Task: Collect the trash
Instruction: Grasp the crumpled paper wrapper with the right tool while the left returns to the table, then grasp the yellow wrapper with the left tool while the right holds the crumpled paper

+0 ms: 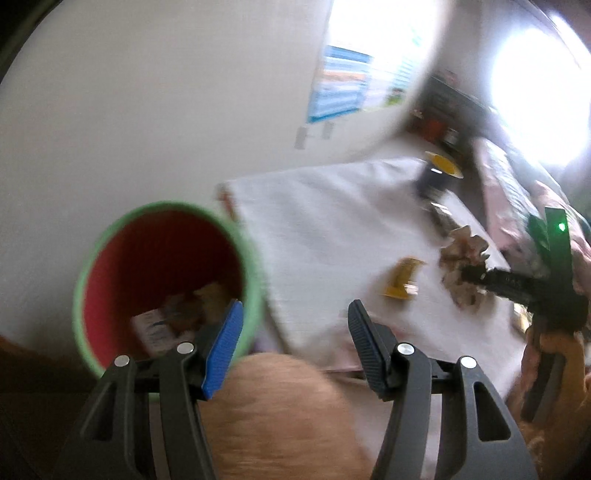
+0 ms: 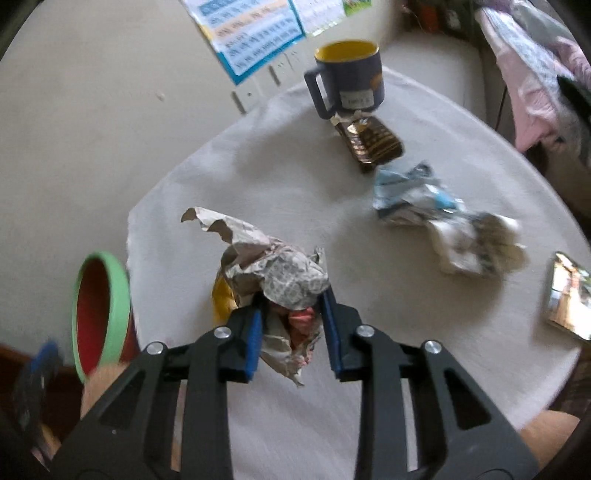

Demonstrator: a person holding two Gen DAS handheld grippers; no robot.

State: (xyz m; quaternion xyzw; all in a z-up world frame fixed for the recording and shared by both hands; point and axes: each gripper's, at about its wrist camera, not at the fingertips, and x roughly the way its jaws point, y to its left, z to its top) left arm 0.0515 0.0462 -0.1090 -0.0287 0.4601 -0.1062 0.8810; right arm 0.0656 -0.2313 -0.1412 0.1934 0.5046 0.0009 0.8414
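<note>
A green-rimmed red bin stands beside the white-clothed table and holds several scraps. My left gripper is open and empty, just right of the bin's mouth. My right gripper is shut on a crumpled paper wad above the table; it also shows in the left wrist view. A yellow wrapper lies under the wad. A blue-white wrapper, a pale crumpled wrapper and a brown-gold wrapper lie on the cloth.
A dark blue mug with a yellow inside stands at the far table edge. A shiny packet lies at the right edge. A poster hangs on the wall. Clothes are piled at the right.
</note>
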